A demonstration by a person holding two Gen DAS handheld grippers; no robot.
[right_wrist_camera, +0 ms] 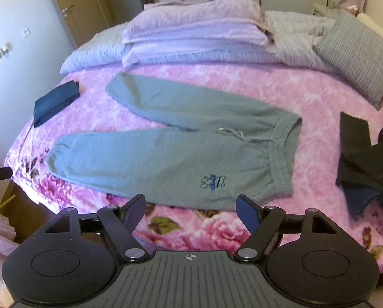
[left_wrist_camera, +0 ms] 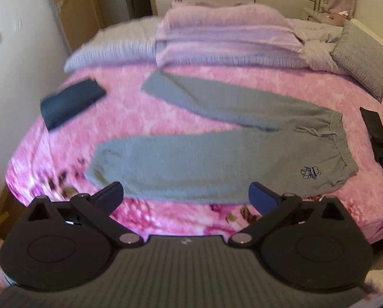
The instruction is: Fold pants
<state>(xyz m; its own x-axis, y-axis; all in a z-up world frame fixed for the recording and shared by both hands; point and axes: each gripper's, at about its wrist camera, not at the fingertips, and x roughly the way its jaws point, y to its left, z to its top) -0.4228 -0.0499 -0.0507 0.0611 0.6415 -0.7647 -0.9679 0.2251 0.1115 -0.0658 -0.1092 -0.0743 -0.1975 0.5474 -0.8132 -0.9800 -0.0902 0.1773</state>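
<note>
Grey pants [right_wrist_camera: 170, 141] are lying spread flat on the pink floral bed [right_wrist_camera: 196, 231], waistband toward the right edge, cuffs toward the left, legs splayed in a V, near leg running along the bed's near edge. Left claw [left_wrist_camera: 186, 195] and right claw [right_wrist_camera: 190, 206] are both hanging above the near edge, spread wide, grasping nothing. Judgement: the lengthwise fold is coming up. Best approach: one claw pinching the near cuff, the other the near waistband corner, carrying both together over the far leg.
</note>
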